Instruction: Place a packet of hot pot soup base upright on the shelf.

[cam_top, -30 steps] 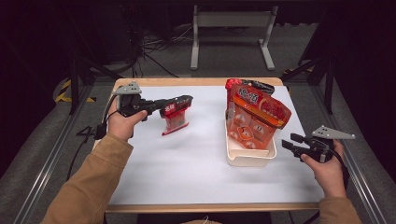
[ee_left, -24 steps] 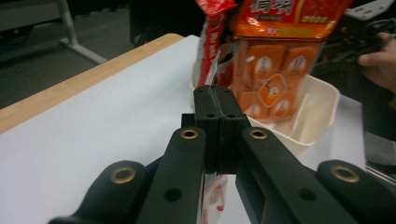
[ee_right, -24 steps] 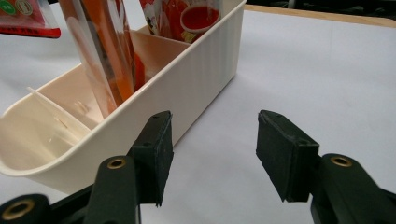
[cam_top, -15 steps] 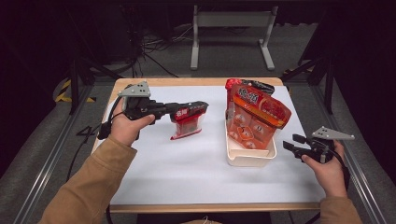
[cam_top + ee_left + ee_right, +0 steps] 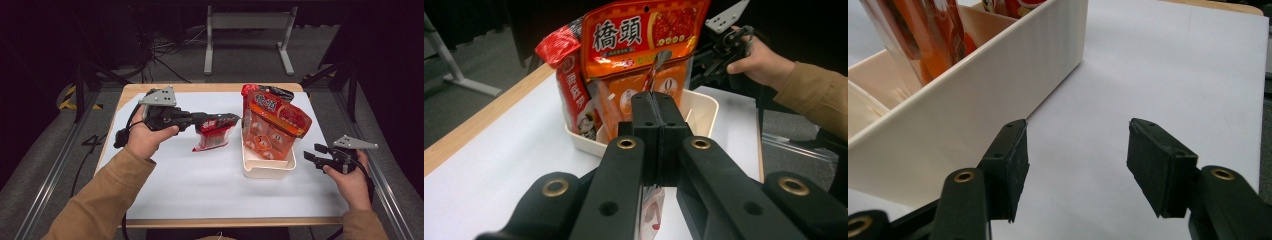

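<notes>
the cream bin (image 5: 267, 169) is taken as the landmark throughout. the left gripper (image 5: 234, 118) is seen just to the left of the bin, above the white table cover (image 5: 200, 185), with its jaws pressed together on the top edge of a small red packet (image 5: 212, 135). in the left gripper view the two jaws meet with no gap, and the packet's thin seam is pinched between them, the rest of the small red packet (image 5: 651, 212) hanging below.

the relation on which the coming move is judged to turn: the bin lies straight ahead of the left jaws, along their line of pointing, with the packet close to the bin's left wall but apart from it. the packet's long axis is held roughly vertical, its lower end tilted away from the bin. the left hand is clearly the nearer to the bin's open top; a short carry over the left wall is judged to be what remains.

the bin already holds a large orange bag (image 5: 275, 127), standing upright and leaning toward the right, and a red pouch (image 5: 574, 90) behind it; free room appears to be mainly at the near left.

the right gripper (image 5: 311, 152) is held just to the right of the bin, low over the cover, its jaws standing well apart and holding nothing; they have just been opening.

the small packet is red with a clear lower part, soft and limp; its print cannot be read.
</notes>
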Tool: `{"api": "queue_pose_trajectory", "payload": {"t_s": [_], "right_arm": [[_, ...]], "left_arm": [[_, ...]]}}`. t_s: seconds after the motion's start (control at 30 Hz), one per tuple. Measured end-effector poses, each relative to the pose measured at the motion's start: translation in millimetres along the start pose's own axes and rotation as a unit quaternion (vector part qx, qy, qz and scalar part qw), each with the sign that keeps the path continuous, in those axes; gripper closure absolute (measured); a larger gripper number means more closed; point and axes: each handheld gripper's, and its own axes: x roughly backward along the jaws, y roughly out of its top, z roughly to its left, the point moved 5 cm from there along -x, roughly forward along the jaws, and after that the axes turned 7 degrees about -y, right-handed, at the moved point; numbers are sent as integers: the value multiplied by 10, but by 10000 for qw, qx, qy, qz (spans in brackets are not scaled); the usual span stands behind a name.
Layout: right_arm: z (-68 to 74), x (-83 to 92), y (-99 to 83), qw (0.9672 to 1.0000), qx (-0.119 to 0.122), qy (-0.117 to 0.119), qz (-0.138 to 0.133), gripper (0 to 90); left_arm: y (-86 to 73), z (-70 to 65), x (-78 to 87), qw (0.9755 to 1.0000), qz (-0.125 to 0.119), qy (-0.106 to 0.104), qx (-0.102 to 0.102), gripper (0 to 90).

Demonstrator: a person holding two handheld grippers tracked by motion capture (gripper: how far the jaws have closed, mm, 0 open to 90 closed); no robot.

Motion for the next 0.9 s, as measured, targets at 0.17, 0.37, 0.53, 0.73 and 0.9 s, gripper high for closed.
{"api": "queue_pose_trajectory", "payload": {"t_s": [0.17,0.37,0.53,0.73,0.9], "right_arm": [[7,-15,-4,10000,14,15,24,418],[23,-51,-11,10000,36,9,71,411],[31,-71,0,10000,25,6,68,407],[27,-81,0,10000,23,11,81,409],[19,-80,5,10000,15,16,60,411]], "left_arm": [[64,-78,-41,9998,0,-105,-142,900],[139,-172,-150,9993,2,-308,-228,900],[186,-207,-261,9987,-4,-425,-271,900],[221,-229,-371,9983,-3,-491,-300,900],[268,-264,-489,9975,-63,-620,-343,900]]}}
